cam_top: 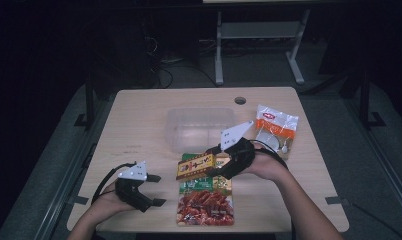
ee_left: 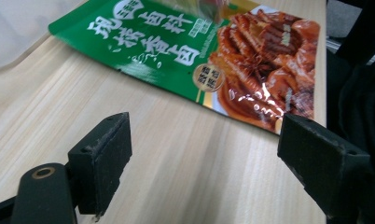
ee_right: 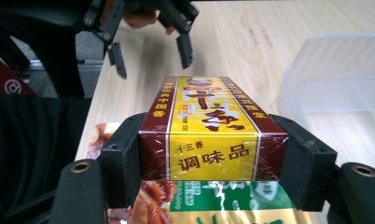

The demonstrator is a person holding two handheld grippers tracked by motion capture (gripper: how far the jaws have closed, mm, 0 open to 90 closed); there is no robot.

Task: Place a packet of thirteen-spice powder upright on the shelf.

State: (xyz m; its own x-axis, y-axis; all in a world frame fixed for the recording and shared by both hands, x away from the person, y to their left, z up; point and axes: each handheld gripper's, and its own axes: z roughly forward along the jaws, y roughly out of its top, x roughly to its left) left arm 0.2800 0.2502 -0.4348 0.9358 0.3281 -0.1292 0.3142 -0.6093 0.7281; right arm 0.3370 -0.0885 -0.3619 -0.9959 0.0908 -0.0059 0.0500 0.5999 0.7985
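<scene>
A person's right gripper [cam_top: 215, 161] clamps a yellow and maroon seasoning box [ee_right: 209, 126] by its two long sides, holding it in the air above a green sauce packet [cam_top: 205, 200] that lies flat near the table's [cam_top: 139, 125] front edge. The left gripper [cam_top: 156, 190], jaws spread wide and empty, hovers just left of the packet. A clear plastic tub [cam_top: 199, 127] sits behind.

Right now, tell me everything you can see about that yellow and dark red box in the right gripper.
The box is a long, narrow carton, yellow on top with dark red sides and Chinese lettering, wrapped in shiny clear film. The right gripper clamps it across its width, one black pad on each long side. It is held level above the green and red sauce packet, its far end pointing toward the left gripper, near the clear plastic tub.
</scene>
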